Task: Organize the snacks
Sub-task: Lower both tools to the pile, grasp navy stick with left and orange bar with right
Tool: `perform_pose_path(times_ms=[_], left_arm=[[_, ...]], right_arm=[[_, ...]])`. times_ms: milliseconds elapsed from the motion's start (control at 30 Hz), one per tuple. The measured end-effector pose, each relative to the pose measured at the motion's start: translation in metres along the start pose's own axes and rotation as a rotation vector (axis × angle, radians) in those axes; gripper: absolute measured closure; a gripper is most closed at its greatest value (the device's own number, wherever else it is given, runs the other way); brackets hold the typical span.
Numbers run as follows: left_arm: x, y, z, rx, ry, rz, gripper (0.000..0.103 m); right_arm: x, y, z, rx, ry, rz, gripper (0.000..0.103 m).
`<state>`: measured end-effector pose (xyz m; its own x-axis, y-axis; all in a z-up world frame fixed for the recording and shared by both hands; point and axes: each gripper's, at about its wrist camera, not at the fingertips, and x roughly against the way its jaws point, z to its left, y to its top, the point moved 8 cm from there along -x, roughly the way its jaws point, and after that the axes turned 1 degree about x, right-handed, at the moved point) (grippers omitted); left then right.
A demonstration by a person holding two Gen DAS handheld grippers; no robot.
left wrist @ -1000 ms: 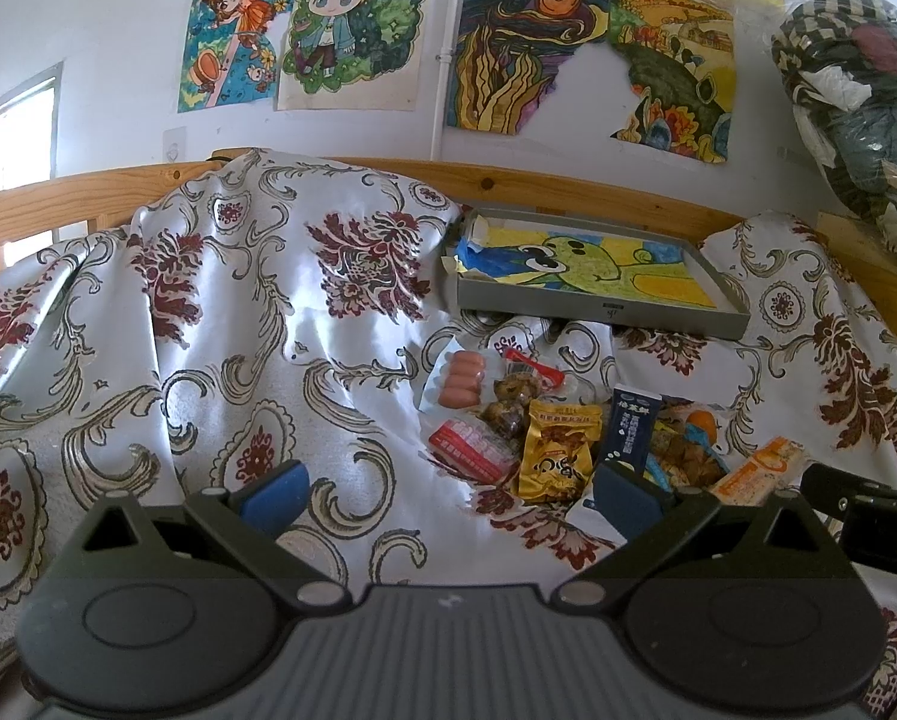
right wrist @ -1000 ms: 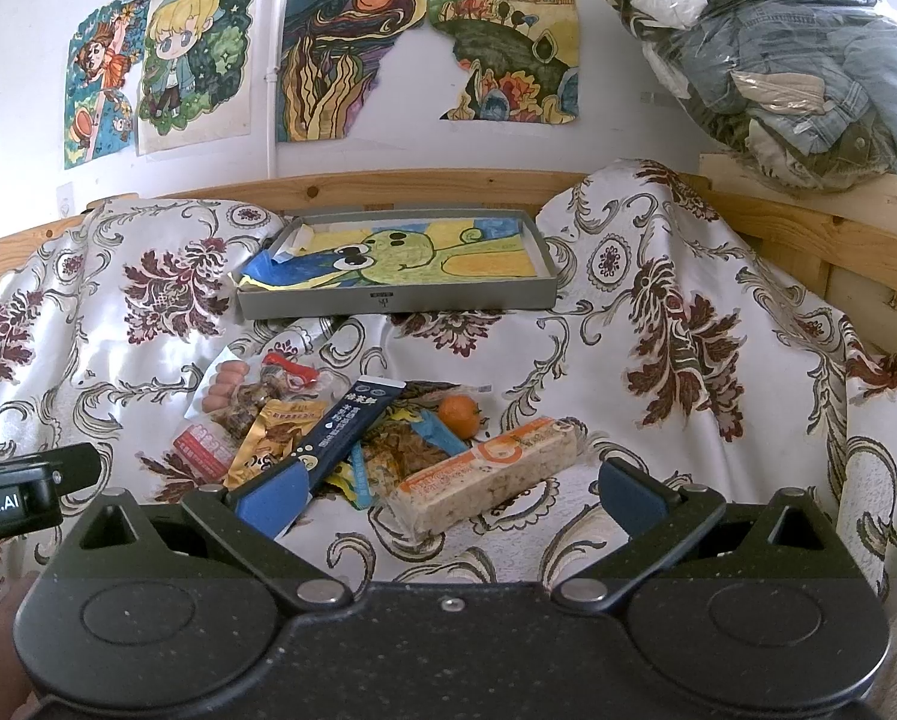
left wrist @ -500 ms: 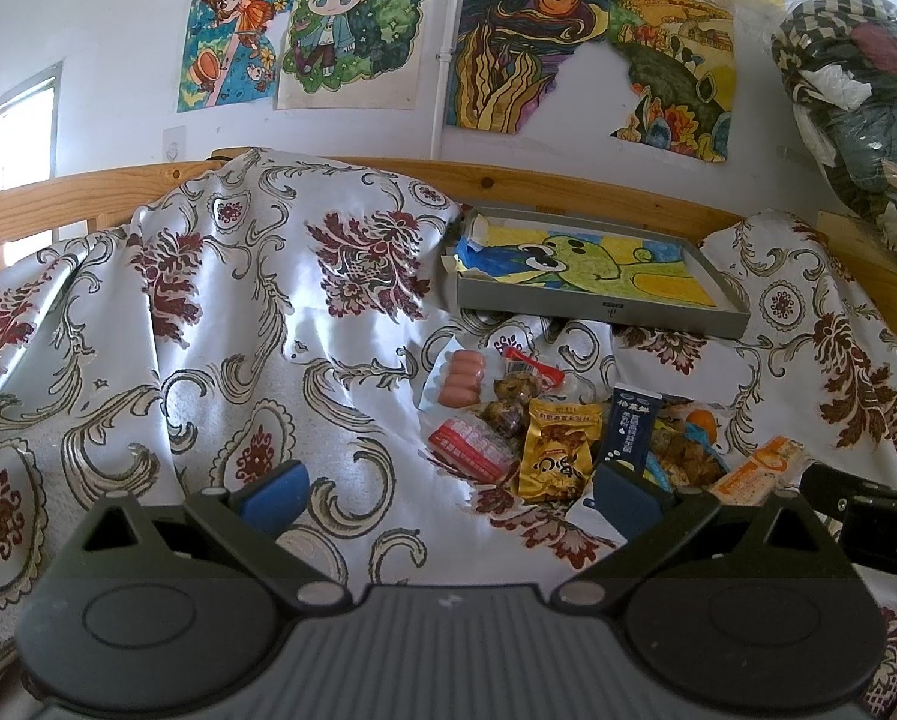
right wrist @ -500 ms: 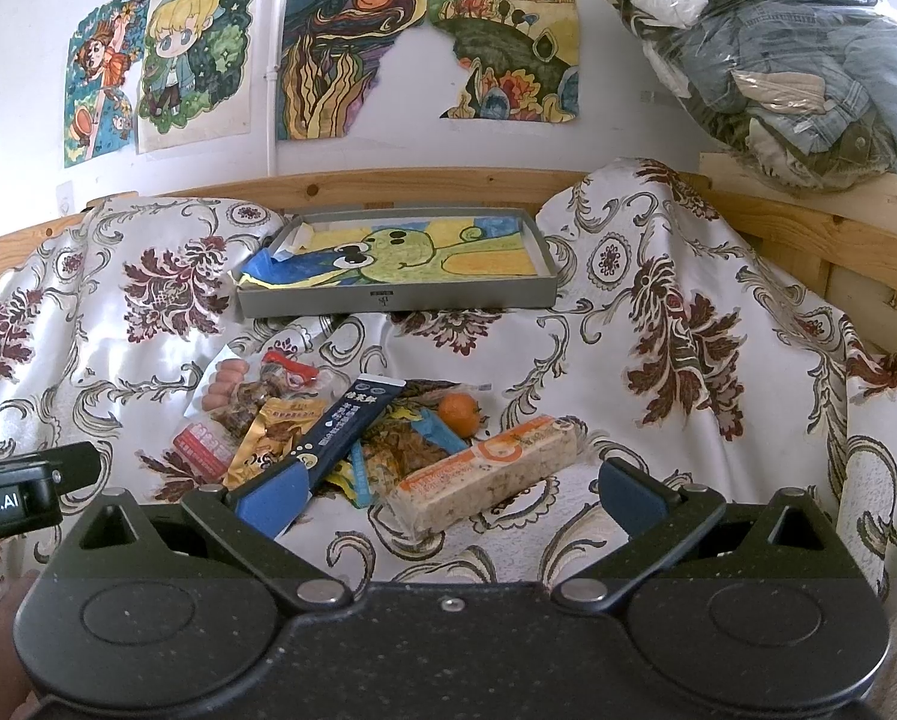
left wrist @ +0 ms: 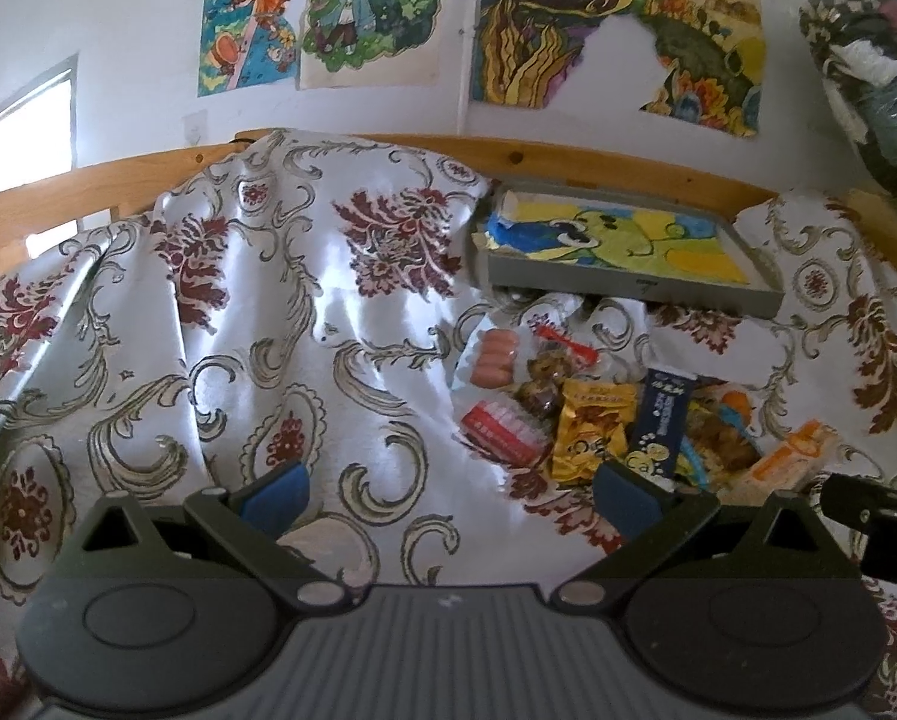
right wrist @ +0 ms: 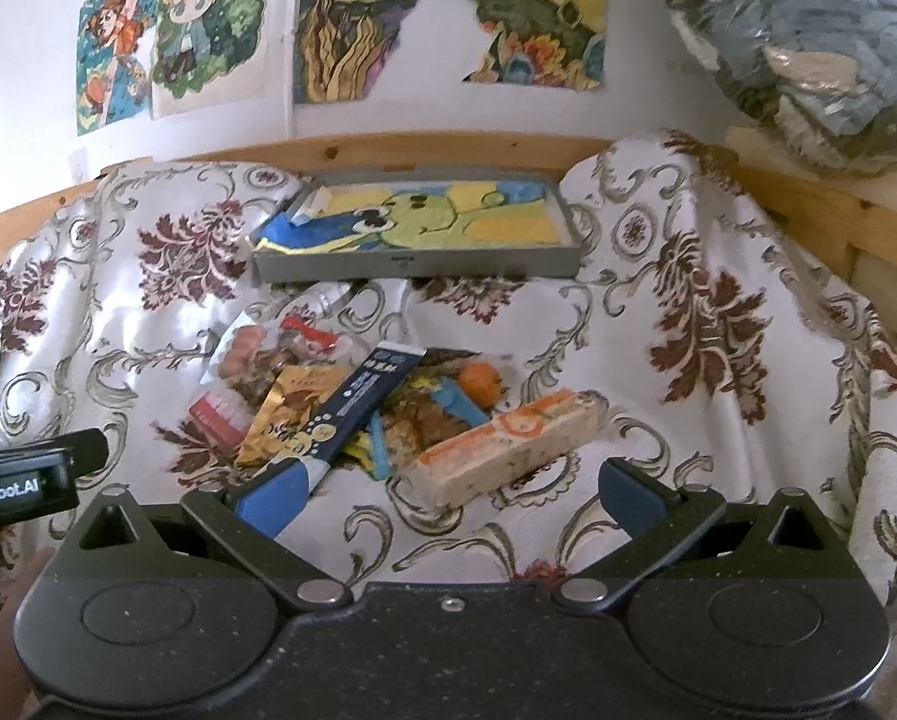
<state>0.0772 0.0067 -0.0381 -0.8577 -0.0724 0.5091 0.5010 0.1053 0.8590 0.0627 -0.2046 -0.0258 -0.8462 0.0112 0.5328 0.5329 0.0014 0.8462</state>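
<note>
A heap of snacks lies on the flowered cloth: sausages, a red packet, a yellow bag, a dark blue box, a small orange and a long orange-and-white bar. Behind it sits a grey tray lined with a cartoon drawing. My left gripper is open, left of and short of the heap. My right gripper is open too, just in front of the bar, nothing between its fingers.
The cloth drapes over a wooden rail with deep folds. Posters hang on the wall. A bagged bundle of clothes rests on a wooden ledge at the right. The other gripper's body shows at the left edge.
</note>
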Motion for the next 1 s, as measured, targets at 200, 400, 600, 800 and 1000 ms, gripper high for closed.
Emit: perform_pose_path(times_ms=[200,400,600,800,1000], left_arm=[[-0.012,0.008,0.002,0.022,-0.003,0.028,0.000],[-0.031,0.017,-0.008,-0.010,-0.020,0.040,0.000],[-0.053,0.022,-0.025,-0.022,-0.064,0.061,0.000],[-0.073,0.019,-0.051,-0.071,-0.114,0.092,0.000],[-0.089,0.010,-0.075,-0.143,-0.174,0.117,0.000]], right_arm=[[-0.007,0.012,0.005,0.064,0.056,0.025,0.001],[-0.025,0.025,-0.008,0.083,0.089,0.064,0.001],[-0.055,0.031,-0.025,0.085,0.157,0.151,0.001],[-0.085,0.031,-0.028,0.069,0.220,0.224,0.003],[-0.106,0.028,-0.047,-0.061,0.212,0.278,0.010]])
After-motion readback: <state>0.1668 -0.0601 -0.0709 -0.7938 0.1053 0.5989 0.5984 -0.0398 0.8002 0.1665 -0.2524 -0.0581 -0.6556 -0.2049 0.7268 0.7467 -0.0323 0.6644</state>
